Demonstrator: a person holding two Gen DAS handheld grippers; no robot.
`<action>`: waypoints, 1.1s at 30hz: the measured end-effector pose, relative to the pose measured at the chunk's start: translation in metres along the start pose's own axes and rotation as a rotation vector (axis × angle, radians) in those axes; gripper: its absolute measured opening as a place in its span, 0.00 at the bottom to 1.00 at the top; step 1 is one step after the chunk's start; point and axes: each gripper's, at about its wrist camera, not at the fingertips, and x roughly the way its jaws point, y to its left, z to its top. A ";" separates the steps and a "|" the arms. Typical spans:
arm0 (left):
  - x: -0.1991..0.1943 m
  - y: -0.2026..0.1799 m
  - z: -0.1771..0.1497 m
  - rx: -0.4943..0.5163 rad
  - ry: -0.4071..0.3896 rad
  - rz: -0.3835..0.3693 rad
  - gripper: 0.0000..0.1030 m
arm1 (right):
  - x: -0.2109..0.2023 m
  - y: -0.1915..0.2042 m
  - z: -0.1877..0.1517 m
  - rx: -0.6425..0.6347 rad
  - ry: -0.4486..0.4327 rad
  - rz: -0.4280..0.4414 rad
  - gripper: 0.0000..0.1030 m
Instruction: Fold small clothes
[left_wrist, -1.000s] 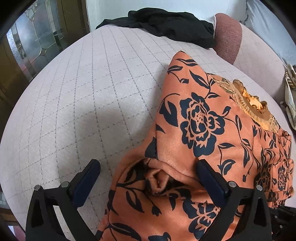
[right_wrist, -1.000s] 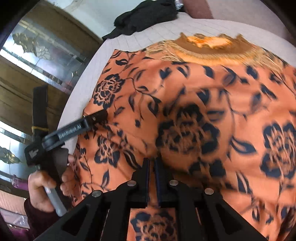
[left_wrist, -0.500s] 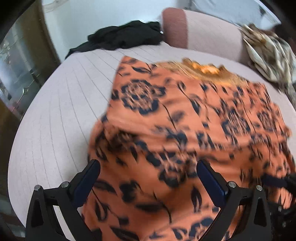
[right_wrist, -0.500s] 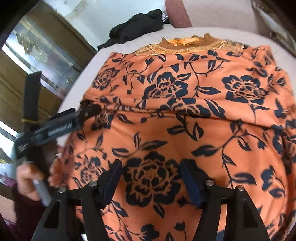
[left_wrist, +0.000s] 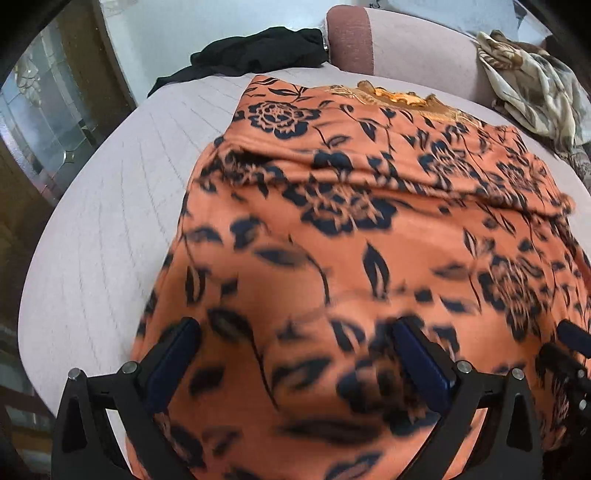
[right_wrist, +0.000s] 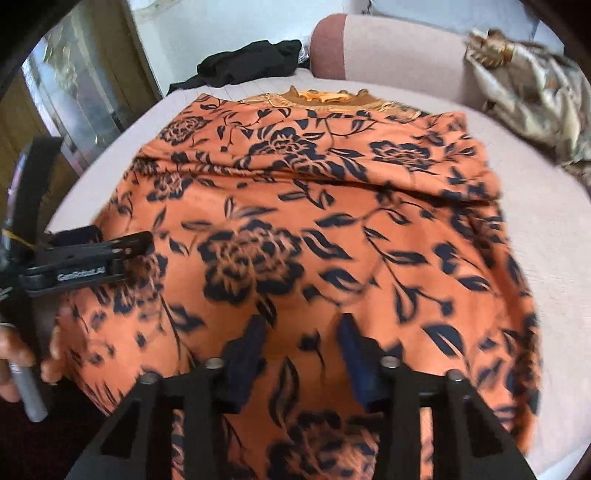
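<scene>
Orange garment folded once on sofa seat, both claws free above its near half

Orange floral-print fabric garment with dark blue roses and a gold-trimmed neckline (right_wrist: 314, 236) lies spread on the pale pink quilted sofa seat (left_wrist: 110, 206). One cross-wise fold edge is visible, running left to right across the far third, with the neckline just beyond it. The near edge hangs toward the person.

Left claw (left_wrist: 295, 365): jaws wide apart, cloth below and between them, pads not pressing on it. In the right wrist view it sits at the garment's left edge, held by a hand (right_wrist: 26, 350).

Right claw (right_wrist: 301, 362): jaws partly apart and closing, printed cloth seen in the gap; no pinch visible, so I read nothing as held.

Key relation: the garment lies ahead of and under both claws, long axis running away from the person toward the sofa back. Its left and right sides are roughly equally near to the left and right claw respectively; neither is clearly closer. Judgement: a next fold would need both claws to take the near edge or the sides.

Counts:
- orange garment: one
- black crumpled garment (left_wrist: 255, 51) at the far left of the seat, well apart: one
- beige patterned cloth (left_wrist: 532, 74) on the far right: one
- claws: two

Motion blur on the near cloth; finer creases cannot be read.
</scene>
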 end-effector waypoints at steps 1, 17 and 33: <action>-0.004 0.000 -0.008 -0.016 0.000 0.000 1.00 | -0.004 -0.001 -0.005 -0.005 0.000 -0.008 0.39; -0.067 0.060 -0.058 -0.205 0.039 -0.062 1.00 | -0.054 -0.034 -0.063 0.113 0.056 0.062 0.39; -0.109 0.159 -0.066 -0.198 0.081 0.041 1.00 | -0.113 -0.121 -0.071 0.330 -0.058 0.079 0.48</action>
